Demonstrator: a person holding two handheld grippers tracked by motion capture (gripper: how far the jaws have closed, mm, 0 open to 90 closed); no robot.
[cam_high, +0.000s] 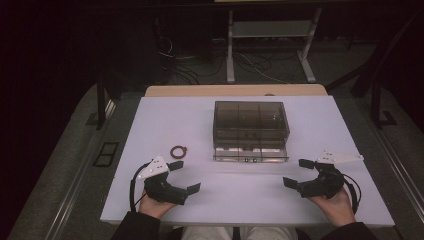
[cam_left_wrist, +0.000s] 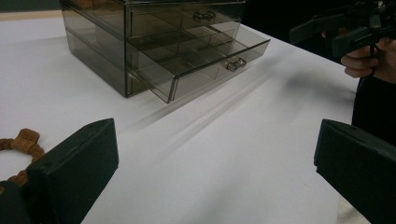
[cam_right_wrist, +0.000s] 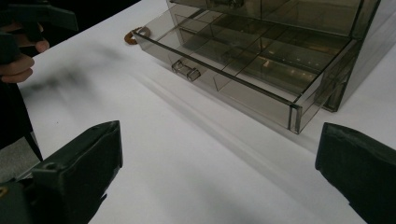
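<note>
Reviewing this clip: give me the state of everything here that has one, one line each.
left gripper: open, holds nothing.
right gripper: open, holds nothing.
drawer box: upright on the table.
lower drawer: pulled partly out.
upper drawer: shut.
bracelet: flat on the table, left of the box.

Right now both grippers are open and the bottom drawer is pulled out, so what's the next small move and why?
Probably ease the left gripper forward to the brown bracelet. It lies loose on the table just beyond that gripper, the bottom drawer of the clear organiser stands open, and both grippers are open.
</note>
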